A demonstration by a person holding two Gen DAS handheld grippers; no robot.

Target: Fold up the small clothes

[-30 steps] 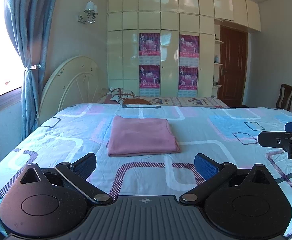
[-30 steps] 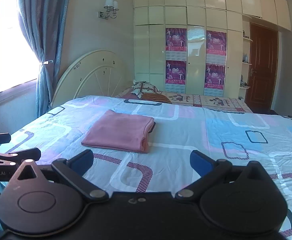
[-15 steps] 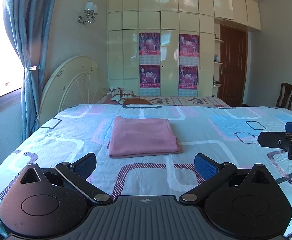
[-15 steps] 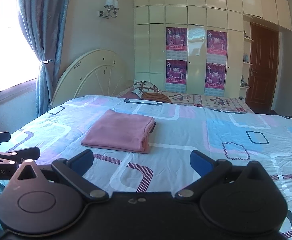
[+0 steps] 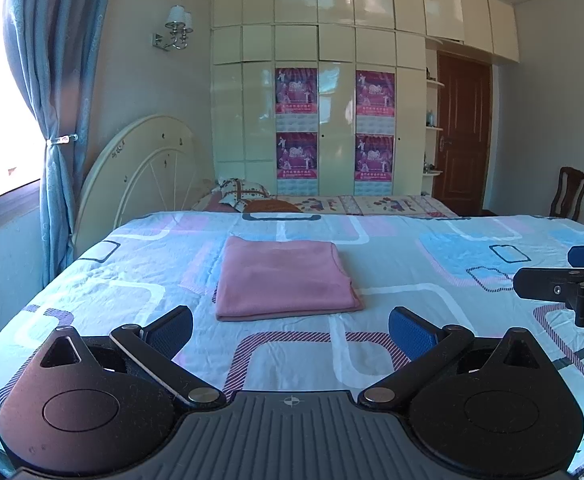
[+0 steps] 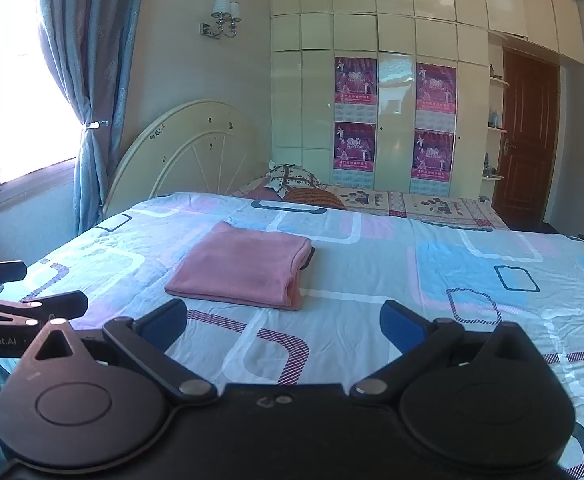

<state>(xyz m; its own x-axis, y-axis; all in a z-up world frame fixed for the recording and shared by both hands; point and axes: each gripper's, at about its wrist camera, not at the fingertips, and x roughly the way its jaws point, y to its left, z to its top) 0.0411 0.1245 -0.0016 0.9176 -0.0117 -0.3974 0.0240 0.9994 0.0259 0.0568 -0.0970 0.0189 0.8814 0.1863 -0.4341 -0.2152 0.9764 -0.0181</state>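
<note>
- Left hand-held gripper and right hand-held gripper: both still spread apart, empty, over the bed's near edge.
- Folded pink garment unmoved, mid-bed toward the left edge.

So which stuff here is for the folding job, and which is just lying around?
For the job:
- pink folded garment, lying on the patterned bedsheet
- left gripper, open and empty
- right gripper, open and empty

Just lying about:
- patterned pillow at the headboard
- wooden chair
- posters on the wardrobe
</note>
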